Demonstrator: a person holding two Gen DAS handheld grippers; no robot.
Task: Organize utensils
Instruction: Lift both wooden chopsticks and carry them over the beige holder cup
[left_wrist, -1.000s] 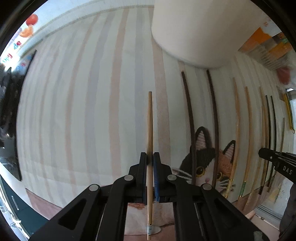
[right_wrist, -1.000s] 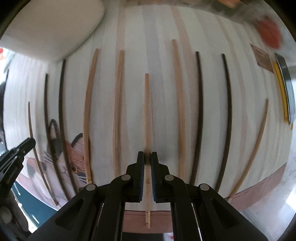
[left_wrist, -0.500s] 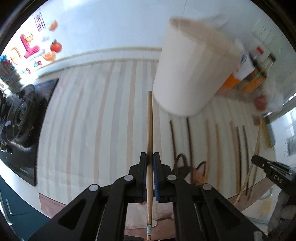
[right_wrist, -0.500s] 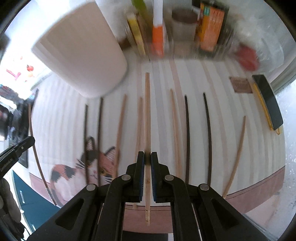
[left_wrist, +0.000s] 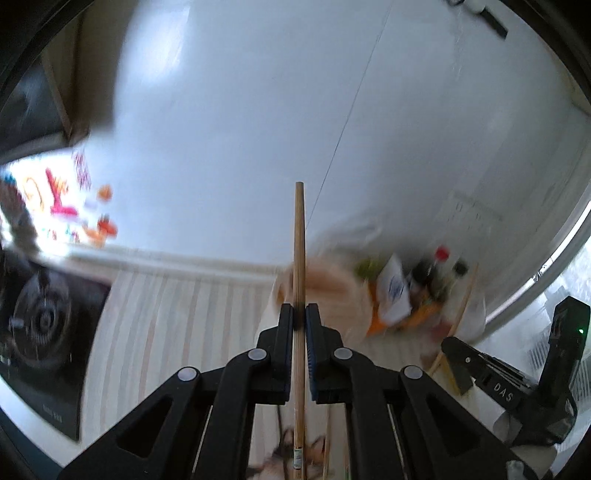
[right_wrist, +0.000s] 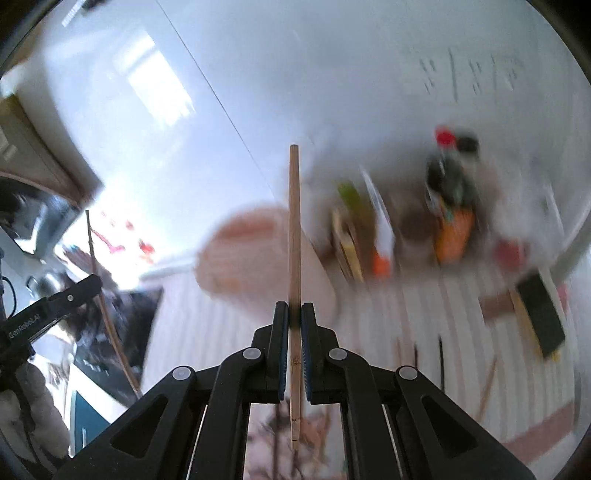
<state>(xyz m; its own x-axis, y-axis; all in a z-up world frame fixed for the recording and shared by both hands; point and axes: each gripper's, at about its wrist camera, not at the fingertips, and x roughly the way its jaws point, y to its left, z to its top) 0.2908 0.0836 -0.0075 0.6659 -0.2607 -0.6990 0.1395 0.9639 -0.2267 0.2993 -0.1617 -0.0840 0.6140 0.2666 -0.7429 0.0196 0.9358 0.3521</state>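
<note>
A bamboo chopstick (left_wrist: 299, 258) is clamped tight in the left gripper (left_wrist: 299, 314), sticking out past the fingertips, with a blurry white holder (left_wrist: 332, 291) just beyond them. Only here is a stove (left_wrist: 40, 321) seen far left. The right gripper (right_wrist: 294, 314) is pinched shut on a paler chopstick (right_wrist: 294, 229) (pretty smeared), and more chopsticks (right_wrist: 439, 354) are shown lying right of its fingers on the striped mat (right_wrist: 221, 332).
</note>
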